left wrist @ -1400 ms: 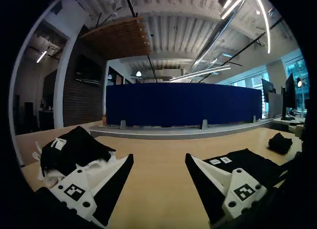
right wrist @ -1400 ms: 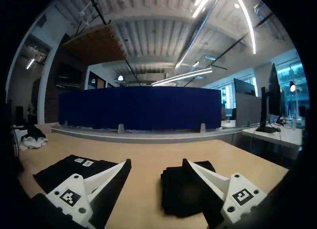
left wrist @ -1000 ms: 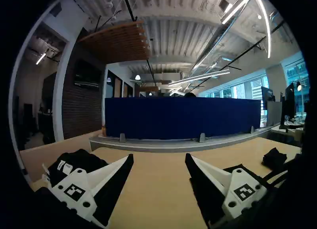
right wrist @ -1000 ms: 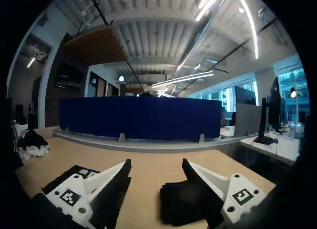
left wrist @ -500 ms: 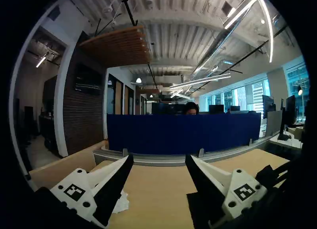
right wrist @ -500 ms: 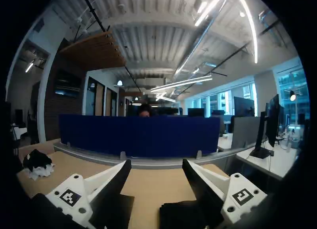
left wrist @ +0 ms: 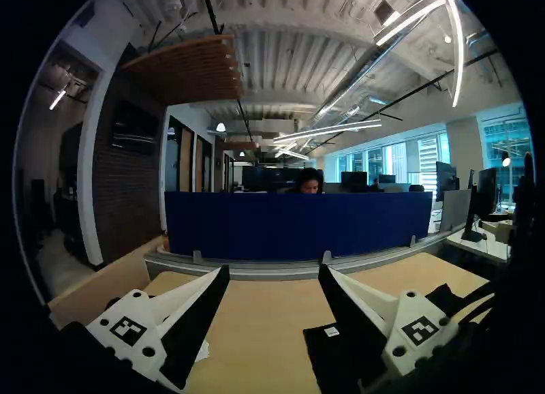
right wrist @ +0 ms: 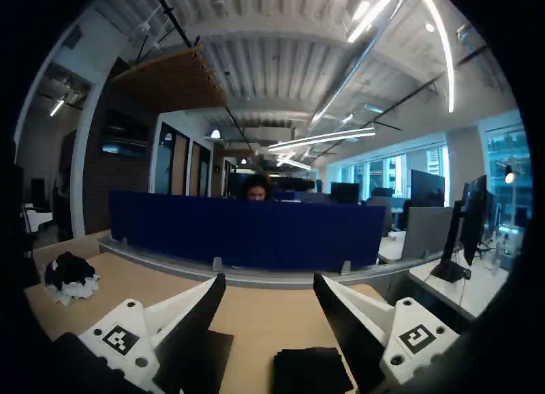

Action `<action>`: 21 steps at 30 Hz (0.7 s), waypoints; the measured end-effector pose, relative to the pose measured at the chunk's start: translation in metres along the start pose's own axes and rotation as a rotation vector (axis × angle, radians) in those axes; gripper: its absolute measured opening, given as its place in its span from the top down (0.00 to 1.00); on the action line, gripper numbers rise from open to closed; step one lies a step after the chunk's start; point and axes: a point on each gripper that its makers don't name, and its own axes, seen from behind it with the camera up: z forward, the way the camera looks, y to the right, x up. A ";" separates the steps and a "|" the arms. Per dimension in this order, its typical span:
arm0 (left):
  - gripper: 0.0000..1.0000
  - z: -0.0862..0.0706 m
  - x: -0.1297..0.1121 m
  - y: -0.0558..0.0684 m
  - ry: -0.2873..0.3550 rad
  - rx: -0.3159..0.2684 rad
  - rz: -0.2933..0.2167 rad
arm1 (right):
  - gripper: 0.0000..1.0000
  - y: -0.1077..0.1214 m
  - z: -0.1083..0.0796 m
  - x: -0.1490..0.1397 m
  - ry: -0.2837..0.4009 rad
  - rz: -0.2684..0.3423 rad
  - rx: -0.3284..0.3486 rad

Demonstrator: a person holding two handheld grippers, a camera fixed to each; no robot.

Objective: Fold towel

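Observation:
A flat black towel (left wrist: 327, 350) with a small white tag lies on the wooden table (left wrist: 266, 326), low in the left gripper view under the right finger. My left gripper (left wrist: 272, 269) hovers above the table, open and holding nothing. In the right gripper view a folded black towel (right wrist: 306, 370) lies at the bottom edge, and a corner of the flat black towel (right wrist: 214, 353) shows beside the left finger. My right gripper (right wrist: 268, 278) is also open and holding nothing, above the table (right wrist: 262, 322).
A blue divider (left wrist: 293, 234) runs along the table's far edge, with a person (left wrist: 310, 183) seated behind it. A heap of black and white cloths (right wrist: 68, 275) sits far left. White cloth (left wrist: 202, 353) peeks by the left finger. Monitors (right wrist: 470, 223) stand on a desk to the right.
Both grippers have risen and drawn back from the table. The towels have sunk to the bottom of each view, and the person behind the divider has come into sight. Both grippers stay open.

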 end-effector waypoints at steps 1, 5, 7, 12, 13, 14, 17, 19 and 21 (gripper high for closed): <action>0.03 -0.001 -0.001 0.003 -0.010 -0.013 -0.002 | 0.00 -0.002 -0.001 -0.001 -0.009 -0.003 0.013; 0.03 -0.006 -0.008 0.021 -0.060 -0.093 0.011 | 0.00 -0.013 -0.004 -0.006 -0.053 -0.030 0.080; 0.03 -0.009 -0.013 0.031 -0.091 -0.136 0.030 | 0.00 -0.020 -0.006 -0.009 -0.081 -0.052 0.122; 0.03 -0.013 -0.025 0.047 -0.159 -0.221 0.094 | 0.00 -0.039 -0.012 -0.022 -0.159 -0.096 0.239; 0.03 -0.014 -0.029 0.050 -0.172 -0.238 0.109 | 0.00 -0.043 -0.014 -0.025 -0.176 -0.101 0.264; 0.03 -0.015 -0.033 0.054 -0.186 -0.256 0.124 | 0.00 -0.047 -0.016 -0.028 -0.193 -0.106 0.289; 0.03 -0.019 -0.048 0.066 -0.238 -0.313 0.179 | 0.00 -0.057 -0.023 -0.040 -0.257 -0.130 0.359; 0.03 -0.021 -0.054 0.070 -0.260 -0.338 0.209 | 0.00 -0.061 -0.027 -0.048 -0.293 -0.150 0.397; 0.03 -0.023 -0.061 0.074 -0.279 -0.360 0.233 | 0.00 -0.065 -0.030 -0.055 -0.325 -0.168 0.429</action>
